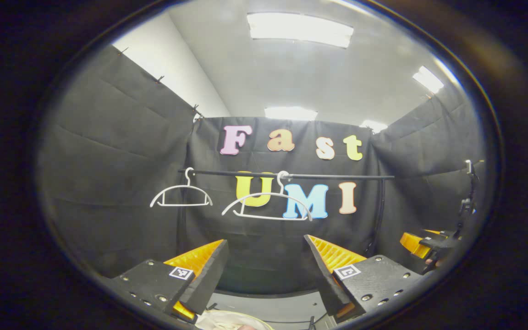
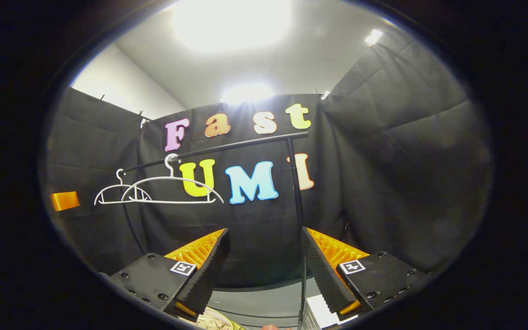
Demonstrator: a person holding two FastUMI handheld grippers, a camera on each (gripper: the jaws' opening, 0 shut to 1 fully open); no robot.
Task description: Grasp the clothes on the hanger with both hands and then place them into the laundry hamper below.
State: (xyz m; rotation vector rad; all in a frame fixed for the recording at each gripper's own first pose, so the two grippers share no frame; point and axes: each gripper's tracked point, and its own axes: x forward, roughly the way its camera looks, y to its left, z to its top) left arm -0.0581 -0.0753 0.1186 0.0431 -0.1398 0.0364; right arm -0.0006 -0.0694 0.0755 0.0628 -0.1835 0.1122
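My left gripper [image 1: 266,270] has two chunky wedge fingers [image 1: 209,275] with ribbed inner faces, each bolted to a flat black plate with shiny round screws. Each plate wears a small square black-and-white marker tag [image 1: 181,273]. My right gripper [image 2: 266,270] is the same build: ribbed wedges, screwed black plates, a square tag [image 2: 182,267] on each side.

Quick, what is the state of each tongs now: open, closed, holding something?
Left tongs: open, holding nothing.
Right tongs: open, holding nothing.
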